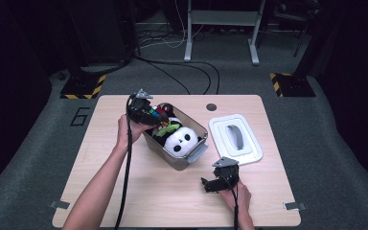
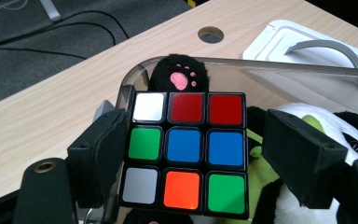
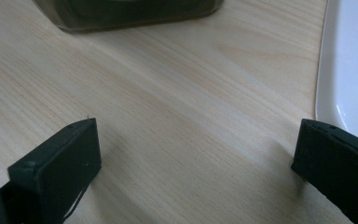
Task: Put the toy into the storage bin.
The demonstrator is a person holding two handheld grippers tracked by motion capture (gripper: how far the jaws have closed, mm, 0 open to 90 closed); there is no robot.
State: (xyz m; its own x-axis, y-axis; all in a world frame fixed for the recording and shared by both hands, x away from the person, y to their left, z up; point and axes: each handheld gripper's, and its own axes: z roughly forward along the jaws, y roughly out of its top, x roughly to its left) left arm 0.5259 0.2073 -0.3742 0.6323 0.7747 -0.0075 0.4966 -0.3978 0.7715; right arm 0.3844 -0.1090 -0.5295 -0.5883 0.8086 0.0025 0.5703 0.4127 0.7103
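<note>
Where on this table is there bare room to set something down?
Bare wood lies left of the bin, and along the near edge between the forearms. It is crowded inside the bin, packed with the puzzle cube and plush toys, and right where the lid lies.

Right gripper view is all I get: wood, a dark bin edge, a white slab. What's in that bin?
Observer: A black-and-white panda plush toy lies in the grey translucent plastic bin.
Operator: Left tongs?
Observer: The left tongs are at the bin's left end, with a scrambled colour-tiled puzzle cube between them.
Operator: Gripped?
Observer: No, open: one pad stands clear of the cube.
</note>
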